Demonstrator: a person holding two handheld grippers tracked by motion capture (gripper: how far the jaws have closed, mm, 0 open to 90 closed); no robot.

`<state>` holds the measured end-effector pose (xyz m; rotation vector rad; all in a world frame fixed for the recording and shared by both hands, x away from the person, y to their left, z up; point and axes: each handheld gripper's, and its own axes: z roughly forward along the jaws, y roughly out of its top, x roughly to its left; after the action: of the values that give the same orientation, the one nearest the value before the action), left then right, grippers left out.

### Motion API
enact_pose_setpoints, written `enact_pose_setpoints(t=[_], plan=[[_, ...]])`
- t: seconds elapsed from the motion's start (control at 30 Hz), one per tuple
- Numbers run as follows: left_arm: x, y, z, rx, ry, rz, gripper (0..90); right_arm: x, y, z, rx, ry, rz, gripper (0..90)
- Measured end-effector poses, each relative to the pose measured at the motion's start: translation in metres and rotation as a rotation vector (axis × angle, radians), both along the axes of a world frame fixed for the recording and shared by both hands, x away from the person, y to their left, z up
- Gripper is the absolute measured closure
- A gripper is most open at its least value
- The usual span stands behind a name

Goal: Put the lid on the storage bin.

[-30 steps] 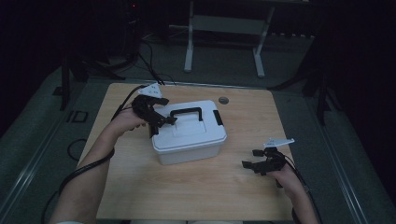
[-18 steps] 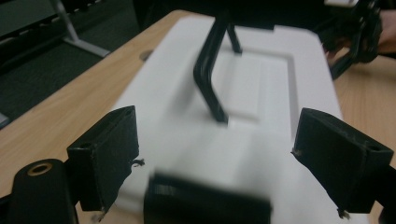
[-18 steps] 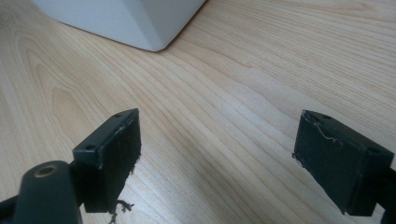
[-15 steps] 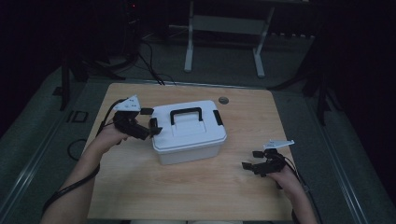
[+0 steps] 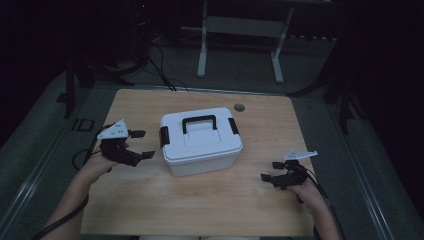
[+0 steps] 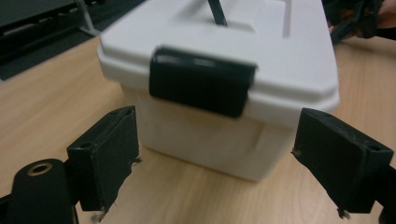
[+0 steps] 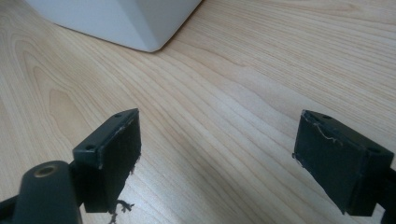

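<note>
A white plastic box (image 5: pixel 200 142) with a black carry handle (image 5: pixel 199 122) and black side latches stands shut in the middle of the wooden table (image 5: pixel 150 200). My left gripper (image 5: pixel 141 145) is open just left of the box, apart from it, jaws pointing at its left latch (image 6: pixel 201 86). That box (image 6: pixel 261 70) sits close ahead in the left gripper view, between the spread fingers (image 6: pixel 107 154). My right gripper (image 5: pixel 270 171) is open near the table's right front, low over bare wood, with a corner of the box (image 7: pixel 135 23) ahead of it.
A small round grey grommet (image 5: pixel 239 107) is set in the table behind the box. Beyond the table's far edge stand a white desk frame (image 5: pixel 240 30) and dark cables on the floor. Bare wood lies in front of the box.
My left gripper has drawn back from the top of the box near the handle, down and to the left, to beside the left latch. The right gripper has stayed put.
</note>
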<state>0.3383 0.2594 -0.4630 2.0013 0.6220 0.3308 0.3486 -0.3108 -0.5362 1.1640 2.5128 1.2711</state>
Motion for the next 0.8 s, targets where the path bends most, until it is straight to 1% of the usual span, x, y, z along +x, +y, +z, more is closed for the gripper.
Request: enact_pose_setpoints(t=[0.03,0.13,0.2,0.23,0.3,0.37,0.4,0.47,0.5,0.53,0.57,0.63,0.7,0.73,0.8], plan=[[-0.002,0.002,-0.003,0.001,-0.001,0.009,13.8,0.0,-0.001,0.0,0.003,-0.002,-0.002,14.4],[-0.005,0.006,-0.015,-0.013,0.012,0.027,13.8,-0.001,-0.002,0.0,0.011,-0.01,-0.011,14.4],[-0.008,0.009,-0.022,-0.017,0.015,0.04,13.8,-0.003,-0.003,0.001,0.01,-0.033,-0.026,14.4],[-0.009,0.01,-0.027,-0.026,0.02,0.049,13.8,-0.003,-0.004,0.001,0.017,-0.041,-0.032,14.4],[-0.011,0.012,-0.035,-0.025,0.02,0.068,13.9,-0.005,-0.006,0.002,0.034,-0.052,-0.048,14.4],[-0.013,0.014,-0.042,-0.03,0.038,0.072,13.8,-0.007,-0.007,0.002,0.029,-0.053,-0.051,14.4],[-0.015,0.014,-0.046,-0.025,0.047,0.072,13.8,-0.007,-0.008,0.001,0.024,-0.056,-0.053,14.4],[-0.019,0.015,-0.053,-0.018,0.049,0.072,13.8,-0.009,-0.009,0.0,0.021,-0.054,-0.056,14.4],[-0.019,0.015,-0.053,-0.018,0.049,0.072,13.8,-0.009,-0.009,0.0,0.021,-0.054,-0.056,14.4],[-0.022,0.015,-0.058,-0.012,0.06,0.074,13.8,-0.009,-0.009,-0.002,0.019,-0.054,-0.059,14.4],[-0.023,0.015,-0.061,-0.012,0.057,0.078,13.9,-0.01,-0.01,-0.004,0.016,-0.051,-0.065,14.4],[-0.026,0.015,-0.066,-0.003,0.072,0.077,13.8,-0.011,-0.011,-0.006,0.014,-0.052,-0.073,14.4],[-0.027,0.015,-0.068,0.003,0.067,0.08,13.8,-0.012,-0.011,-0.007,0.014,-0.052,-0.079,14.4],[-0.03,0.015,-0.073,0.009,0.071,0.085,13.8,-0.012,-0.011,-0.008,0.014,-0.053,-0.081,14.4],[-0.033,0.015,-0.076,0.009,0.071,0.094,13.8,-0.014,-0.012,-0.008,0.006,-0.065,-0.101,14.4]])
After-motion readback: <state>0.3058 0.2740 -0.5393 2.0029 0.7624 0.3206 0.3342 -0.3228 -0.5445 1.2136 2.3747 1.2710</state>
